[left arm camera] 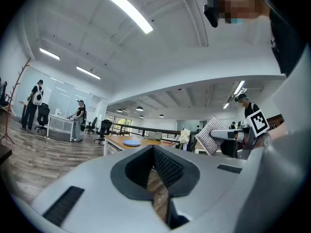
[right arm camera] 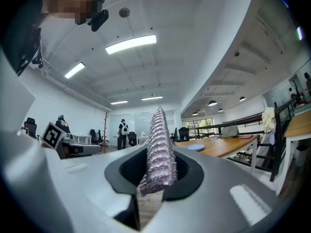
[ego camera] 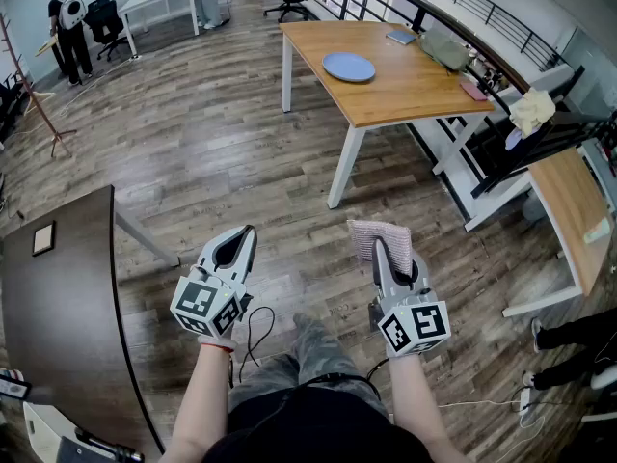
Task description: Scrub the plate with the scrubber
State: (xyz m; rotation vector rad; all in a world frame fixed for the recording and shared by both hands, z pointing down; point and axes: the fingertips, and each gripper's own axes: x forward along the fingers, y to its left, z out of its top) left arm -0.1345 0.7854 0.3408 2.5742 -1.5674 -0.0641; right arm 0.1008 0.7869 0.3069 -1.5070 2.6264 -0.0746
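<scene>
**Plate far ahead, scrubber already in the right jaws**

We stand on the wood-plank floor with both tools held low in front of us. The thing we must reach lies well apart from them. The round, pale blue plate (ego camera: 348, 67) sits flat on the light wooden table with white legs (ego camera: 415, 90), near its far left part. It is straight ahead and slightly to the right of our midline.

The right gripper (ego camera: 386, 258) is clamped on the scrubber, a grey-pink, knobbly textured pad (ego camera: 371, 234). The pad stands on edge between the jaws and pokes out past their tips. In the right gripper view the pad (right arm camera: 159, 144) rises as a thin vertical strip, and the plate (right arm camera: 196, 147) shows small beyond it, just to its right.

The left gripper (ego camera: 241, 242) has its jaws pressed together with nothing between them. The left gripper view shows only the floor through the slit, with the plate (left arm camera: 131, 142) tiny in the distance.

The plate is round, so it has no long axis to line up with — what matters is its bearing and its flatness. We judge the right gripper slightly better lined up with it. The next move calls for walking to the table, then tipping the pad so its broad face meets the plate from above. The left gripper could steady the rim — its jaws would have to part first.
</scene>
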